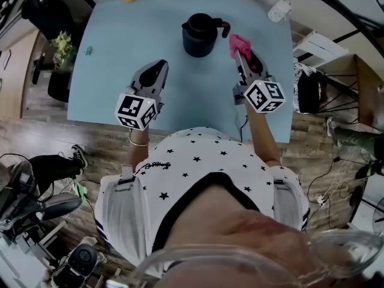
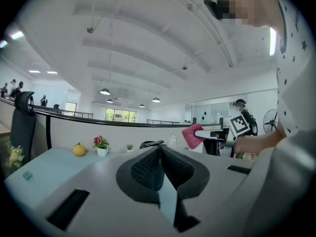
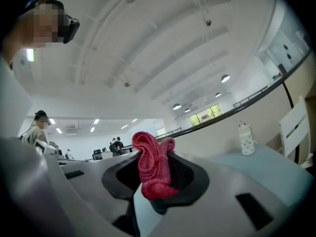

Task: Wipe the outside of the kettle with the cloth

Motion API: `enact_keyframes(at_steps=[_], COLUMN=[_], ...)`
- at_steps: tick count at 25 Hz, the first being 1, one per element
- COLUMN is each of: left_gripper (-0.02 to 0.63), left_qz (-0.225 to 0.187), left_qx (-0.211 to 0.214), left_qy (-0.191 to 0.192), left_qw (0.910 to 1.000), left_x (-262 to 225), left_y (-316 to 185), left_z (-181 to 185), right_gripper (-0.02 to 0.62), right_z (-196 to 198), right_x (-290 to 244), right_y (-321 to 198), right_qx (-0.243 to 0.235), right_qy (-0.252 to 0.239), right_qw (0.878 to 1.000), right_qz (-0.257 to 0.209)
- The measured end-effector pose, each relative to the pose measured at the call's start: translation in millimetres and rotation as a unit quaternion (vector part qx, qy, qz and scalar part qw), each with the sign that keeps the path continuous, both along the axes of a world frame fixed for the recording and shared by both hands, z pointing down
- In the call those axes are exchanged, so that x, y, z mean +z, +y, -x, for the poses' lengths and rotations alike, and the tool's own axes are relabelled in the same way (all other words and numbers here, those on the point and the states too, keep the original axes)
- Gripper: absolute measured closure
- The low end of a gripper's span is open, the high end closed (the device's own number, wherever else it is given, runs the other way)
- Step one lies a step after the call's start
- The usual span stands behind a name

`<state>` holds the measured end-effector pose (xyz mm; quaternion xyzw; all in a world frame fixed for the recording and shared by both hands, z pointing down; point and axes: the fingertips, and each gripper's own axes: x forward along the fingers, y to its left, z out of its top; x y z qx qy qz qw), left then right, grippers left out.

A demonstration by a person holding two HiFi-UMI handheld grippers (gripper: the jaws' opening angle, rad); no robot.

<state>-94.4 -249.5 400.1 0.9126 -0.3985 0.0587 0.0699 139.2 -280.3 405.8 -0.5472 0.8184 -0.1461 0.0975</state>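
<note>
Two hand-held grippers hover above the pale blue table (image 1: pixel 108 71), both aimed at the black lidded kettle with a side handle (image 1: pixel 200 35). The kettle stands upright near the table's middle, toward the far edge.

The right gripper (image 1: pixel 240 51) has its jaws pinching a crumpled pink-red cloth (image 1: pixel 240 42), which is bunched and sticks out beyond the tips. It sits just beside the kettle's handle, probably so that the cloth meets the kettle's outer wall first. The left gripper (image 1: pixel 162 65) has its jaws pressed together with nothing between them. It hangs on the kettle's other side, well apart from it, seemingly free to steady the kettle if wiping pushes it. Wiping looks not yet begun.

As for writing, the marker cube (image 1: pixel 264 96) on each gripper bears black-and-white square patterns, not words. Small script on the person's star-printed white shirt (image 1: pixel 198 155) is too small to read. No label shows on the kettle.
</note>
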Motion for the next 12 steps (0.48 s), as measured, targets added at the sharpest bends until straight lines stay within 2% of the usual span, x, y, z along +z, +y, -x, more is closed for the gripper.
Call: enact_keyframes(at_steps=[7, 12], left_gripper=[0.568, 0.568], left_qz=[0.001, 0.001], left_qx=[0.032, 0.039], left_qy=[0.012, 0.013], left_qw=[0.9994, 0.9992], left_x=[0, 0], left_y=[-5, -4], left_z=[-23, -24], right_gripper=[0.483, 0.483], right_z=[14, 14], right_x=[-15, -17], right_y=[20, 24], right_qx=[-0.020, -0.016], right_qy=[0.054, 0.054], right_qw=[0.998, 0.998], right_qz=[-0.026, -0.026])
